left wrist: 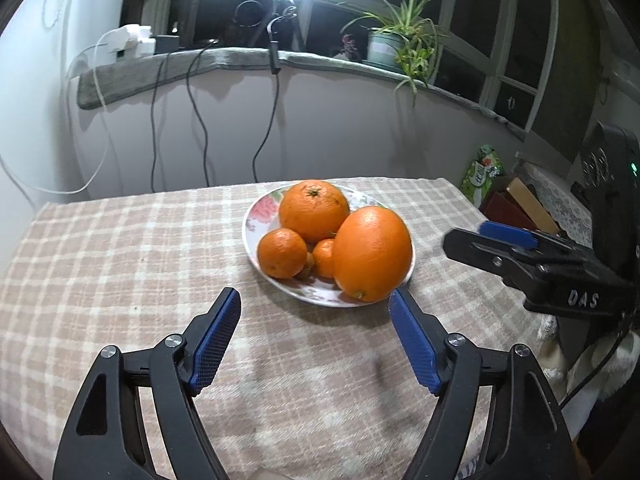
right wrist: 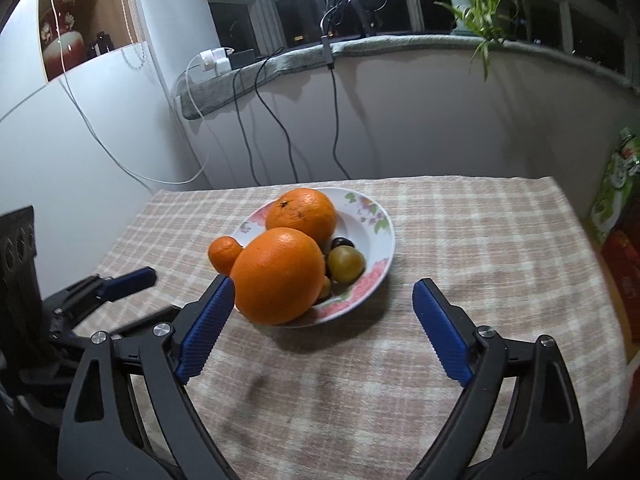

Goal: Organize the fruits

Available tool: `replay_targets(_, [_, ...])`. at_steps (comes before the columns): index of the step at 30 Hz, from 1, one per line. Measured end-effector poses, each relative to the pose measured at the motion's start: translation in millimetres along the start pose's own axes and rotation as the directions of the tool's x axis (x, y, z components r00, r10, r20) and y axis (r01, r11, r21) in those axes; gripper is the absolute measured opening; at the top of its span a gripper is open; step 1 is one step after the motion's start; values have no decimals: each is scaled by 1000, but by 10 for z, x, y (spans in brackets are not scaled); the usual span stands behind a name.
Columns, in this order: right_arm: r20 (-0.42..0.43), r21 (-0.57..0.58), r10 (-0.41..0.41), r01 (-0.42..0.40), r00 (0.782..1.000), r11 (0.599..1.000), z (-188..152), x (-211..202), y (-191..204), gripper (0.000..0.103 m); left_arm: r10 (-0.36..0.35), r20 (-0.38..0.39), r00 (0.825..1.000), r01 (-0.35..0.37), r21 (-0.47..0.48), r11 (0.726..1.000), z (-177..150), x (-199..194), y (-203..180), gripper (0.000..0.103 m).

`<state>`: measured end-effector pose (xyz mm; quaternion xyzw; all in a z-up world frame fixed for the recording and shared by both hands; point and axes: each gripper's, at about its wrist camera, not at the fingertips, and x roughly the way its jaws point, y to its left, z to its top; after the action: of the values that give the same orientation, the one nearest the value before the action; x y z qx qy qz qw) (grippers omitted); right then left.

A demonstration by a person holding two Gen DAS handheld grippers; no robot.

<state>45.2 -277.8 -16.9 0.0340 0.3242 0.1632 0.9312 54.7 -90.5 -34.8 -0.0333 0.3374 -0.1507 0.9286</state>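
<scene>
A flowered white plate [left wrist: 256, 216] [right wrist: 376, 216] stands mid-table with fruit piled on it. A big orange [left wrist: 372, 254] [right wrist: 278, 276] lies at its near rim, a second big orange [left wrist: 314, 210] [right wrist: 302, 212] behind it. Two small mandarins [left wrist: 282, 253] [left wrist: 325, 258] sit at the left; one mandarin [right wrist: 224, 254] shows in the right wrist view. A greenish plum [right wrist: 346, 265] and a dark fruit [right wrist: 342, 243] rest inside. My left gripper [left wrist: 316, 300] is open, empty, just short of the plate. My right gripper [right wrist: 324, 284] is open, empty, its left pad [right wrist: 208, 324] beside the big orange.
A checked beige cloth [left wrist: 120, 248] [right wrist: 480, 240] covers the table. Cables hang from a grey sill [left wrist: 240, 60] behind it, where a potted plant [left wrist: 396, 44] stands. A green packet [left wrist: 480, 174] [right wrist: 612, 184] and boxes [left wrist: 520, 204] sit off the right edge. The other gripper [left wrist: 504, 244] [right wrist: 124, 280] shows alongside.
</scene>
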Motion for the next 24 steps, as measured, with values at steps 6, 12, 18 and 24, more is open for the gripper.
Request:
replay_targets(6, [33,-60,-88,90,996,994,-77,-95,108,102,35,9,999,-34,-27,999,-17,-83,71,77])
replay_targets(12, [47,-53,-117,120,992,991,-110,-139,104,103,52,7,999,-52,-34,998,-16,-106,108,77])
replay_targets(18, [43,-36,-121,123,992,992,-121,-122,62,103,64,4,998,-64,-31,997,-16,-97,113,77])
replay_targets(24, [39,-40,-128,130,991,991,-123,-95,66,103,77,6,997,-77,-24,997,-5,-92,109,77])
